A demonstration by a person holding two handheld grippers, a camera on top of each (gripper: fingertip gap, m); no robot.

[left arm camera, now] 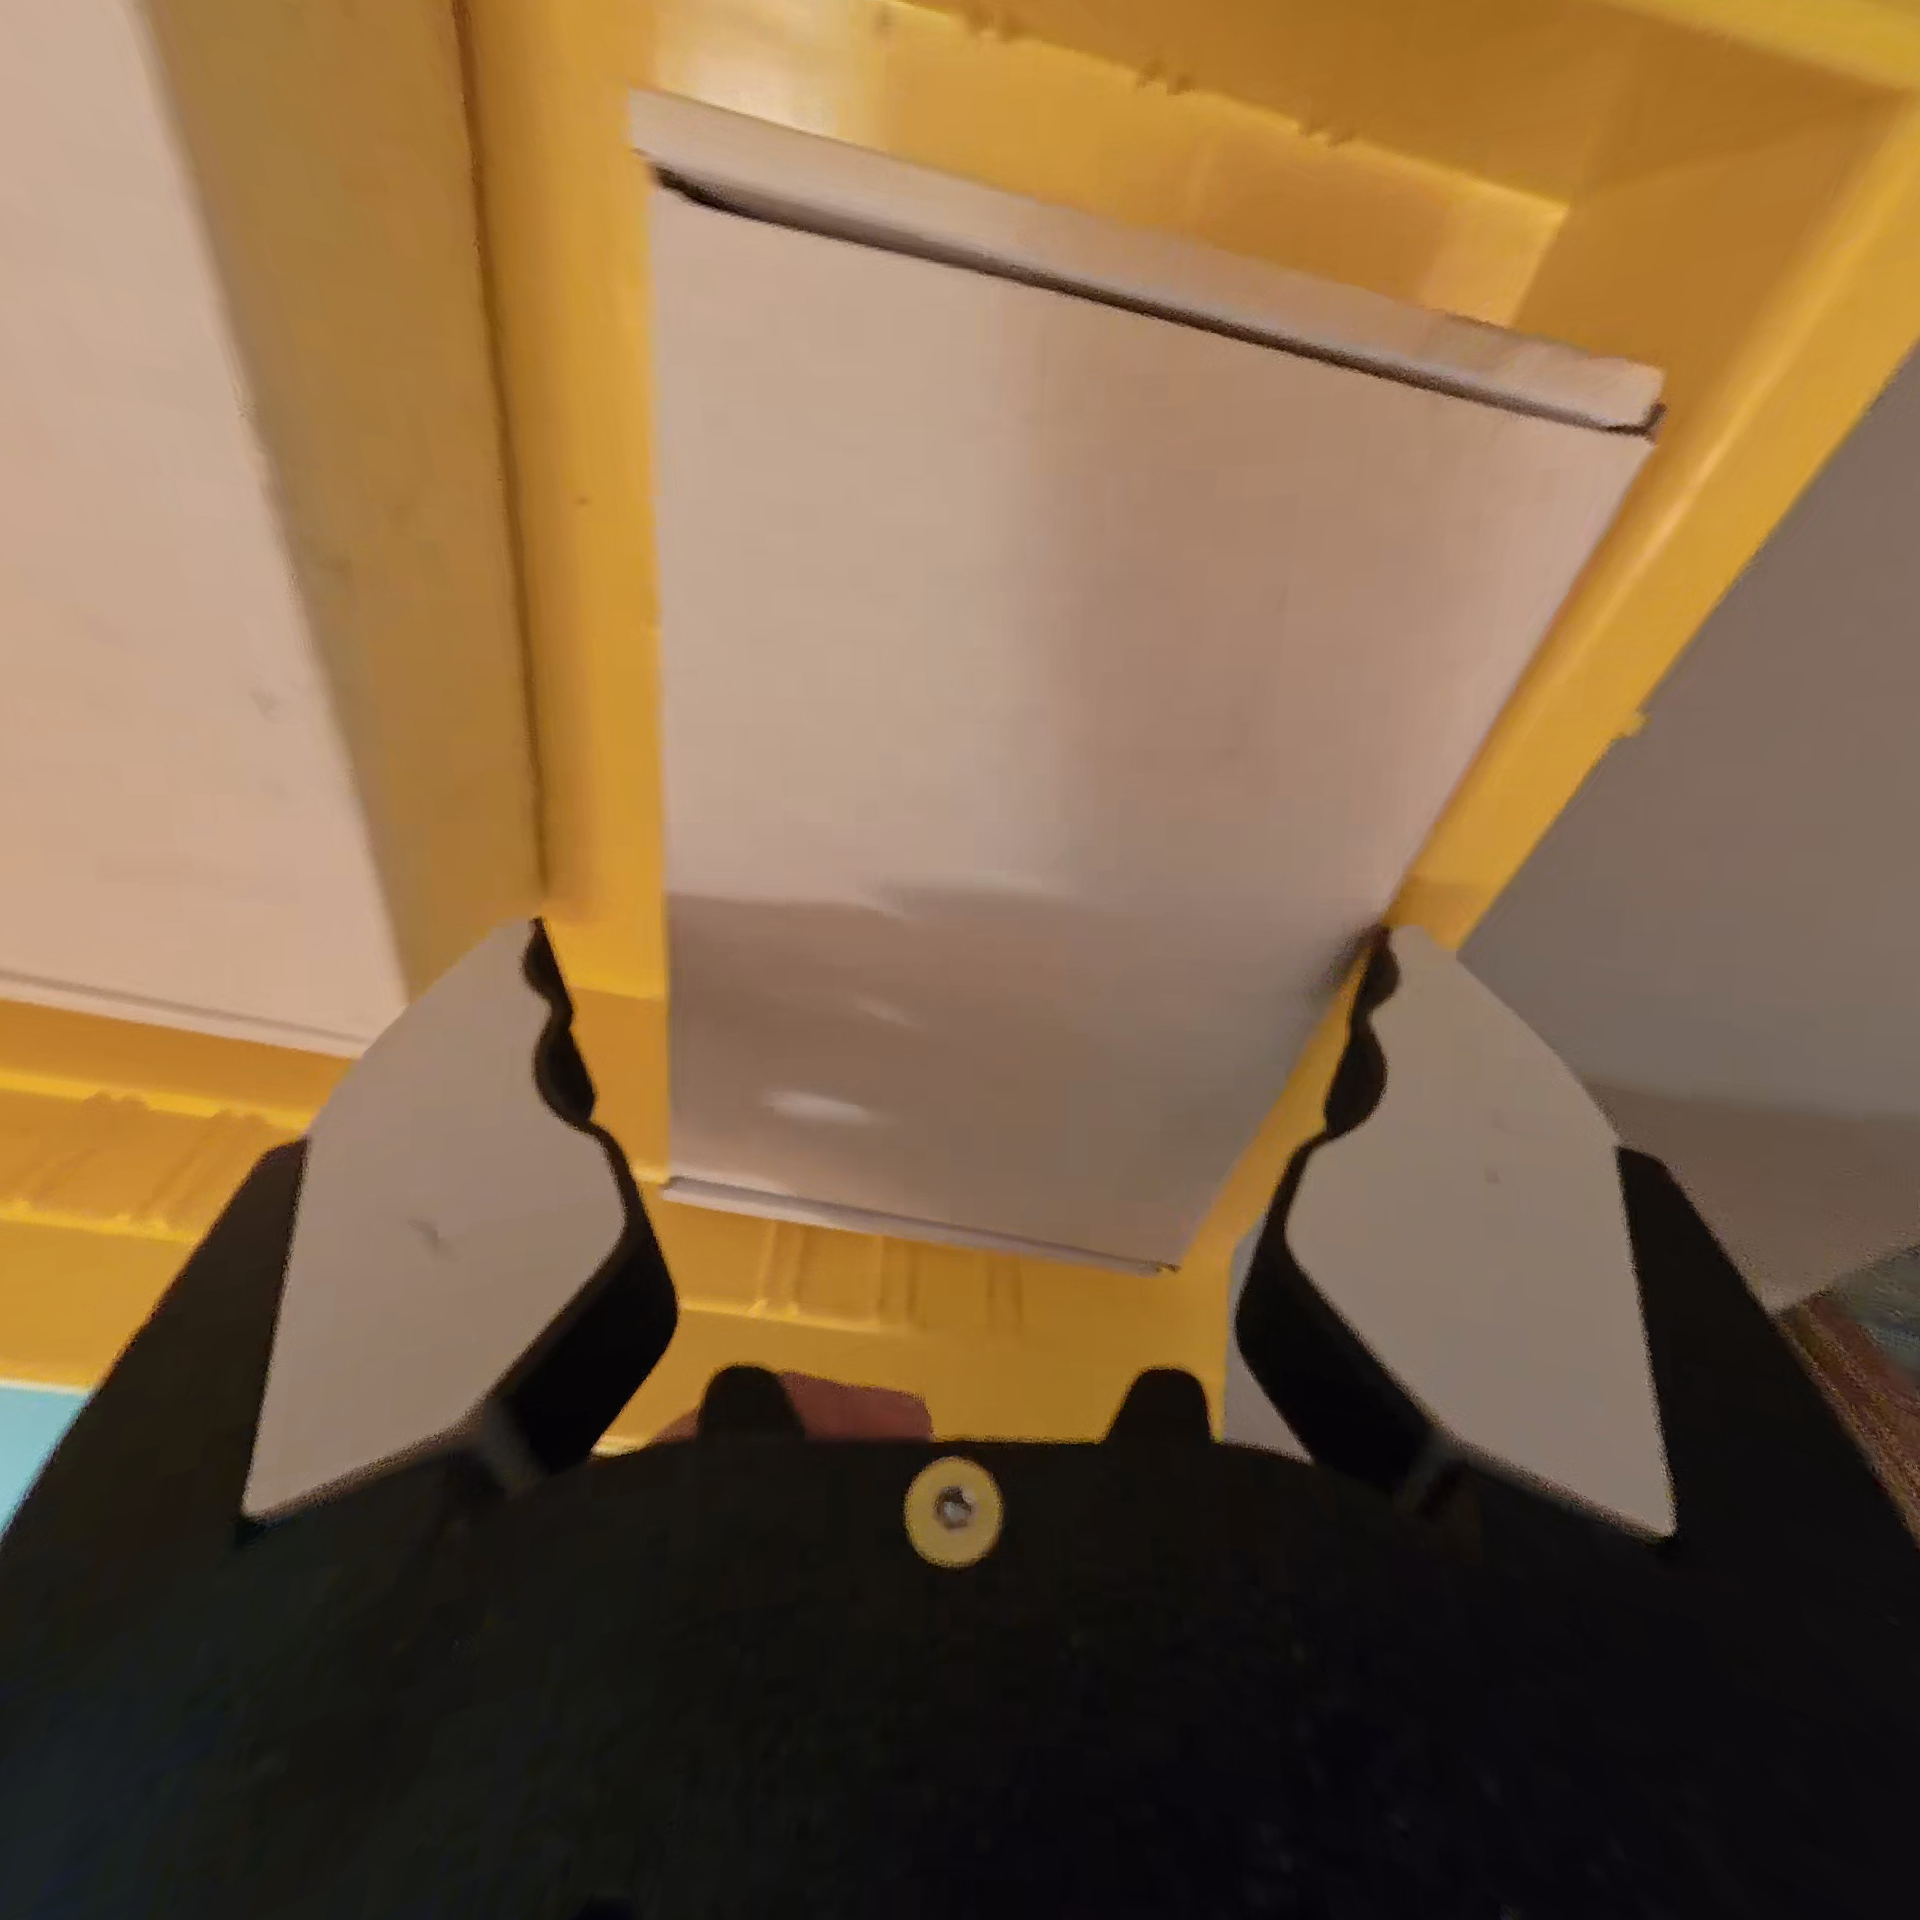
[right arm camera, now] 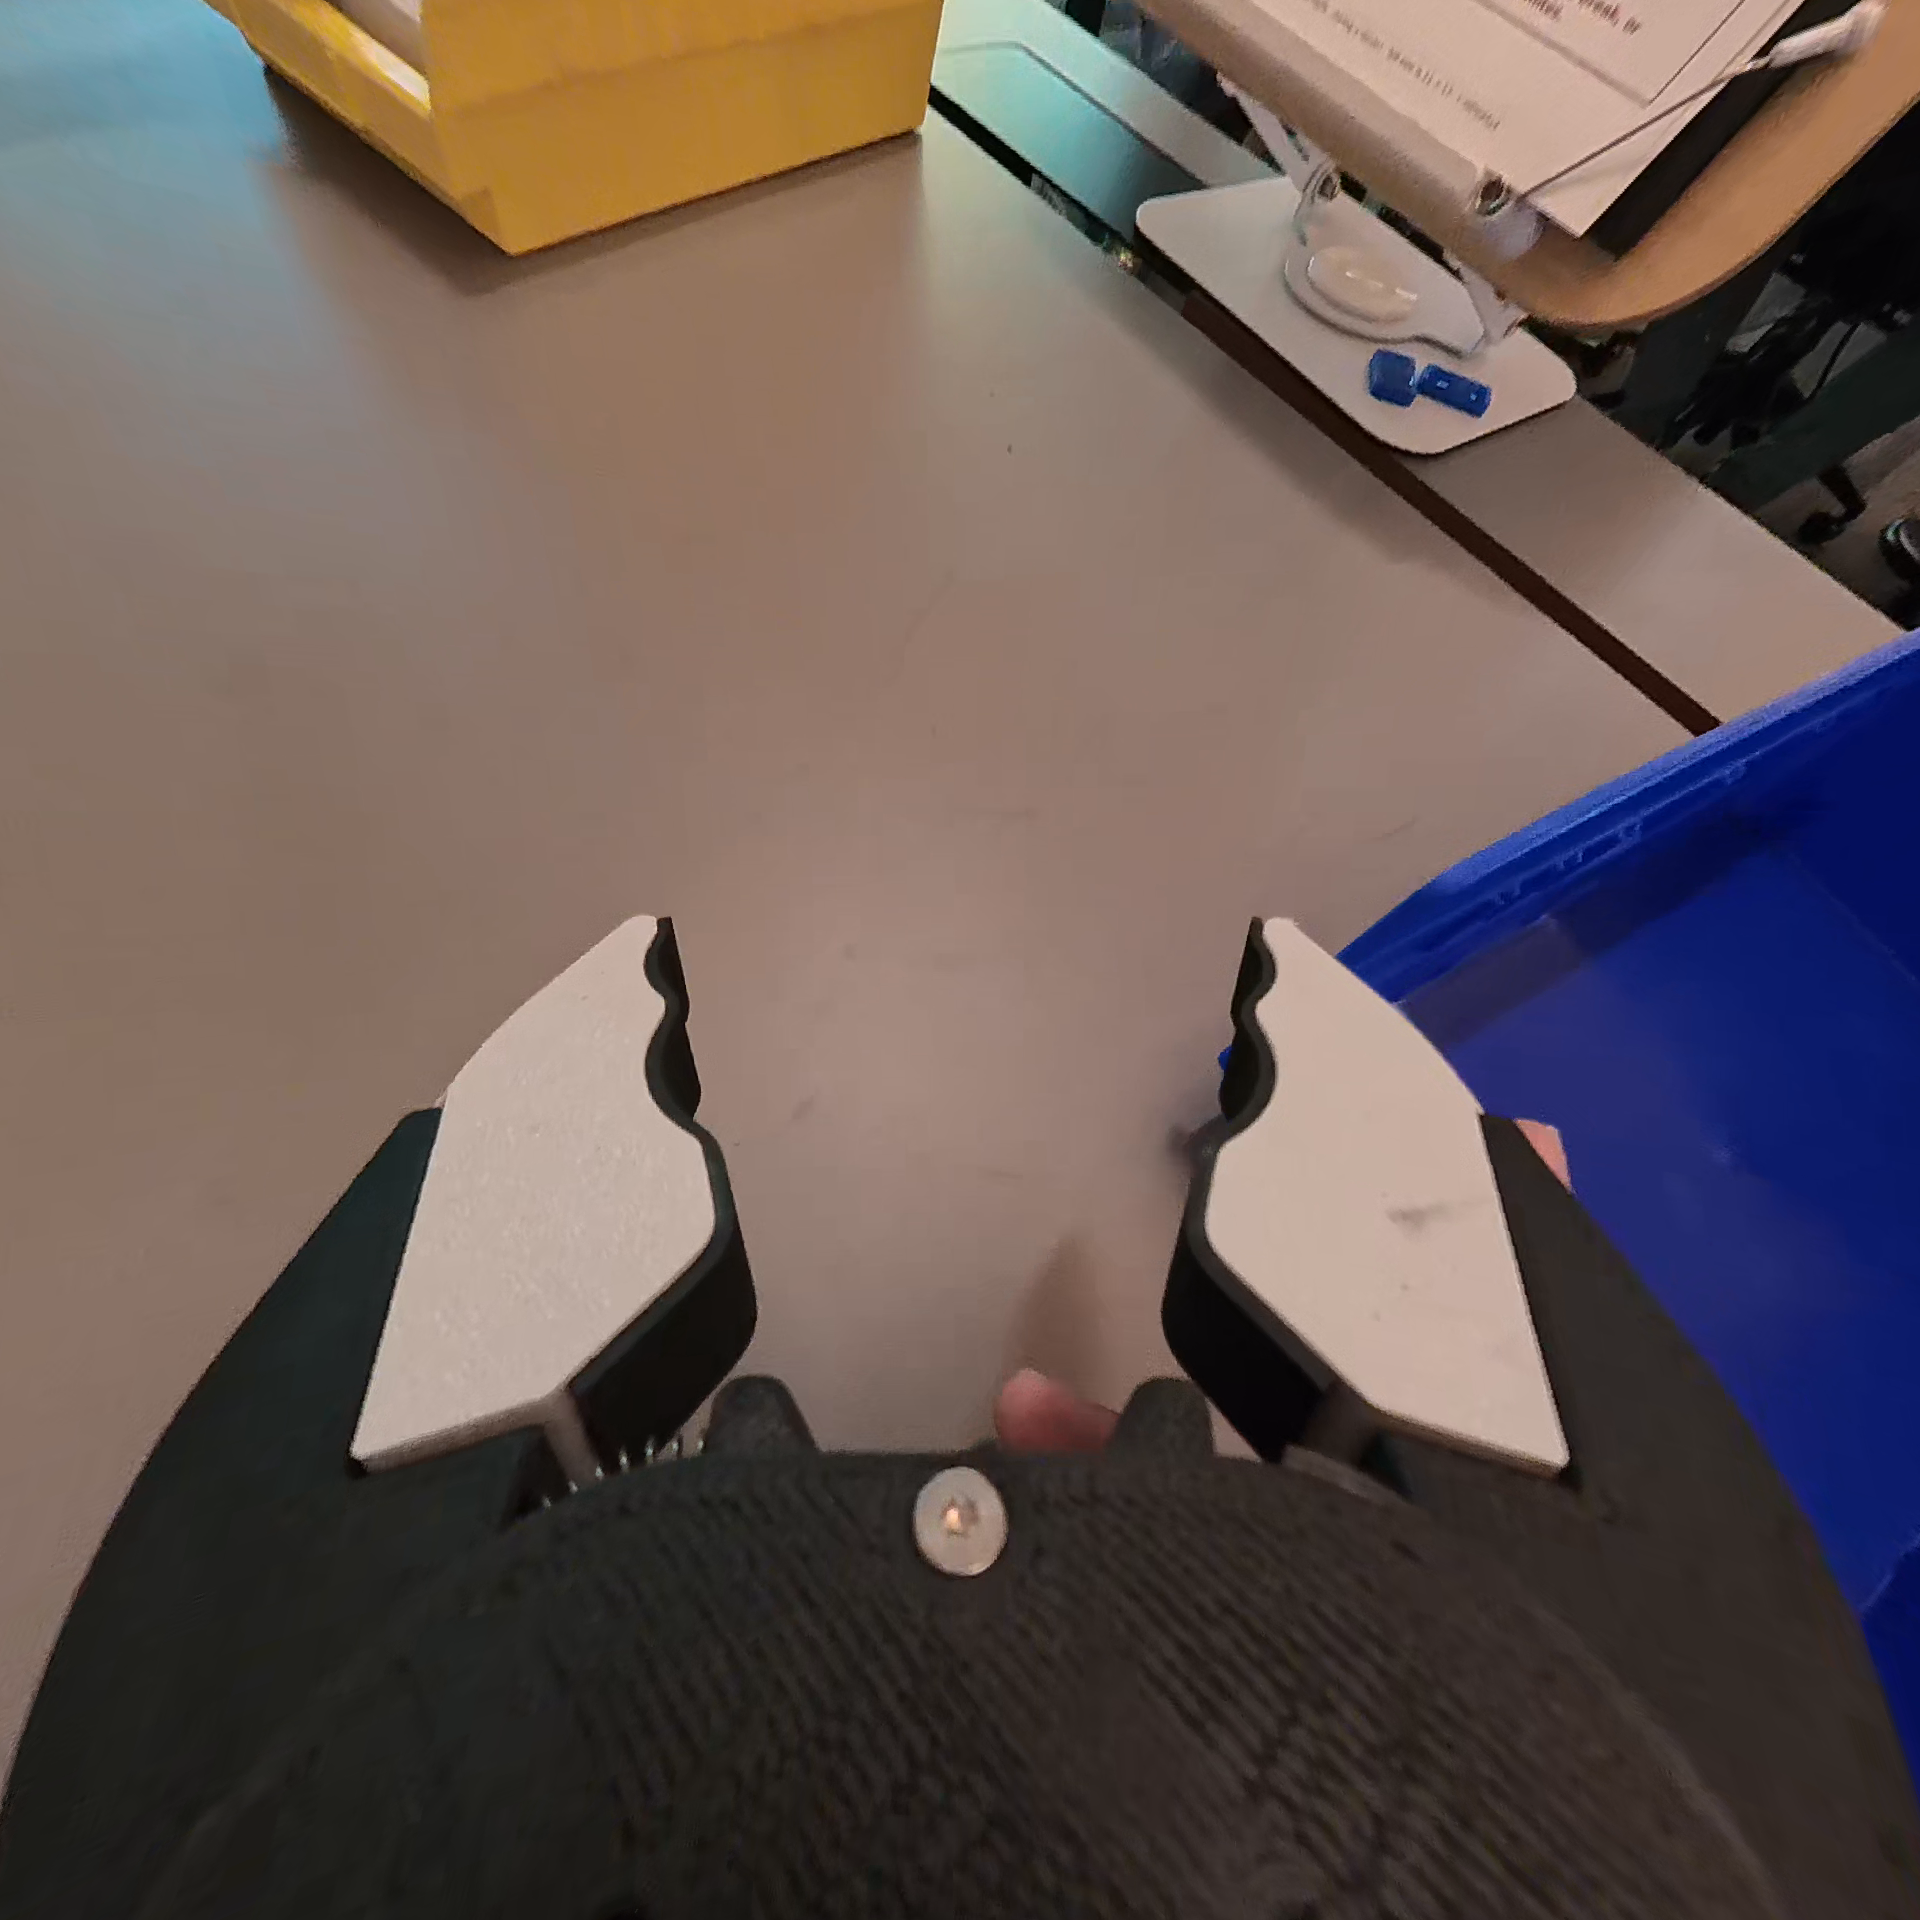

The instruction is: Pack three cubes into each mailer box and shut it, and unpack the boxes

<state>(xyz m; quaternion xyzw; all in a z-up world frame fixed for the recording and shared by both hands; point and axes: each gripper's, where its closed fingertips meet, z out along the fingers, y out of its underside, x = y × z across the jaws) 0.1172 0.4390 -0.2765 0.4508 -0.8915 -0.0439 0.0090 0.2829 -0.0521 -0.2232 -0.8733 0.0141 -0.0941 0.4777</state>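
Observation:
In the left wrist view a shut white mailer box [left arm camera: 1039, 675] lies in a yellow bin [left arm camera: 582, 623]. My left gripper [left arm camera: 951, 945] is open just above it, with its fingers on either side of the box's near end. The right fingertip [left arm camera: 1371, 966] is at the box's right edge, and the left fingertip stands clear of the box. My right gripper [right arm camera: 958, 935] is open and empty over the bare grey table [right arm camera: 727, 571], next to a blue bin [right arm camera: 1683, 1091]. I see no cubes in either view.
Another white flat surface [left arm camera: 156, 520] lies left of the yellow bin's wall. In the right wrist view the yellow bin [right arm camera: 644, 114] stands at the far left. A stand with papers [right arm camera: 1455, 94] and small blue pieces [right arm camera: 1429, 384] sits beyond the table's right edge. Spacing between my two grippers at the tips: around 55 cm.

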